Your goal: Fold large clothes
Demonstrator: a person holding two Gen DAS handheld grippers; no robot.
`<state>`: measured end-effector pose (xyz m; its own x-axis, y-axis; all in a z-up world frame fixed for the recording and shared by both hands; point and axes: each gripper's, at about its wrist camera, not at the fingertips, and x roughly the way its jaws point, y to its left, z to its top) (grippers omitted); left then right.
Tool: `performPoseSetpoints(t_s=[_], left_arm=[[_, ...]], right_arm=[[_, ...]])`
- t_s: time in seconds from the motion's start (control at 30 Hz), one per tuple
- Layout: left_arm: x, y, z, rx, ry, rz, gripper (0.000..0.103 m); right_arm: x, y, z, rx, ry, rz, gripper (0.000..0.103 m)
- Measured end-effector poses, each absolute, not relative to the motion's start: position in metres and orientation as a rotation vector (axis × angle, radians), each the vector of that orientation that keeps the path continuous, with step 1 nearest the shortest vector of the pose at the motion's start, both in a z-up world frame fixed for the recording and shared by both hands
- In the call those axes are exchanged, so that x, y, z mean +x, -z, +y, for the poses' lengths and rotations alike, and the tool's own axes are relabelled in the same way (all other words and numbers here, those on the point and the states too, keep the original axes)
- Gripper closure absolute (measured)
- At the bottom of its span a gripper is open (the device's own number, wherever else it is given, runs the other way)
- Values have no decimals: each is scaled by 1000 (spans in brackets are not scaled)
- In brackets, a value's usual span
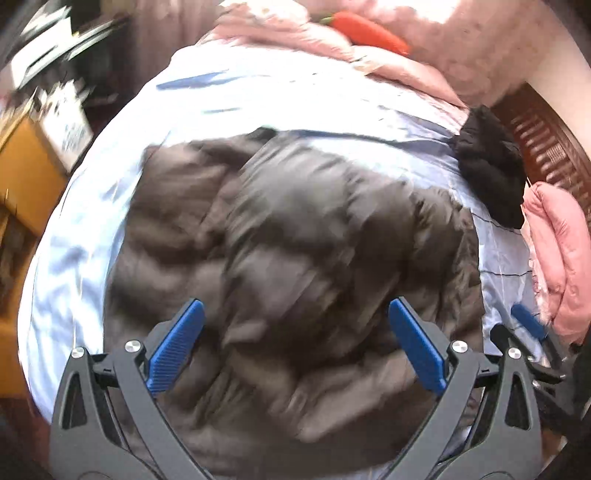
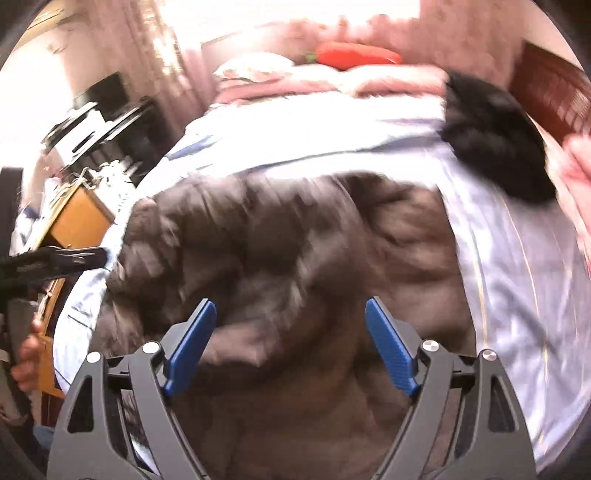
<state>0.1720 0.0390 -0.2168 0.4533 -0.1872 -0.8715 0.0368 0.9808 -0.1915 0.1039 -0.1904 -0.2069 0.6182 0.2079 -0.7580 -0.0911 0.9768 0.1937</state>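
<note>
- Two tongs are in my views, and both stand spread wide with nothing between their blue ribbed pads: my left tongs (image 1: 295, 345) and my right tongs (image 2: 290, 345) each hang above the garment, at the bottom centre of their frames.
- The task's thing, a large brown-grey quilted puffer jacket (image 1: 295, 240), lies crumpled on the bed and fills the middle of the left wrist view; it is badly blurred, so I cannot make out sleeves or collar.
- In the right wrist view the same jacket (image 2: 288, 277) spreads from centre left to lower centre.
- Under it is the pale blue-white bed sheet (image 1: 280, 99), showing along the upper half and both sides of the frame.
- A small black fluffy garment (image 1: 491, 166) sits on the sheet at the upper right, apart from the jacket.
- Pink bedding (image 1: 565, 251) is bunched at the right edge, and more pink bedding runs along the top.
- An orange-red carrot-shaped plush (image 1: 369, 31) rests on that bedding at the top centre.
- A yellow wooden cabinet (image 1: 26, 173) stands beside the bed at the left edge.
- My right tongs (image 1: 528, 325) also show at the lower right of the left view, and my left tongs (image 2: 66, 258) at the left edge of the right view.
</note>
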Motion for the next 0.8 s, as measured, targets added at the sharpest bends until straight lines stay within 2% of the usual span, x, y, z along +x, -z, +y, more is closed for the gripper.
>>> performPoseSetpoints(t_s=[0.1, 0.13, 0.17, 0.27, 0.43, 0.63, 0.8], left_arm=[[197, 223, 5, -17, 95, 946, 2], [201, 230, 1, 39, 70, 906, 2], [208, 238, -5, 97, 53, 895, 2], [229, 260, -19, 182, 58, 933, 3], [239, 295, -14, 148, 77, 1005, 3], [239, 323, -23, 222, 38, 1025, 2], [237, 306, -21, 216, 62, 1029, 2]], right_arm=[[144, 205, -184, 116, -319, 809, 21], [152, 207, -181, 99, -344, 789, 30], [164, 212, -177, 61, -332, 781, 46], [196, 240, -173, 23, -300, 849, 68], [226, 290, -183, 56, -248, 958, 69], [229, 307, -173, 3, -223, 976, 69], [226, 303, -179, 48, -243, 1006, 69]])
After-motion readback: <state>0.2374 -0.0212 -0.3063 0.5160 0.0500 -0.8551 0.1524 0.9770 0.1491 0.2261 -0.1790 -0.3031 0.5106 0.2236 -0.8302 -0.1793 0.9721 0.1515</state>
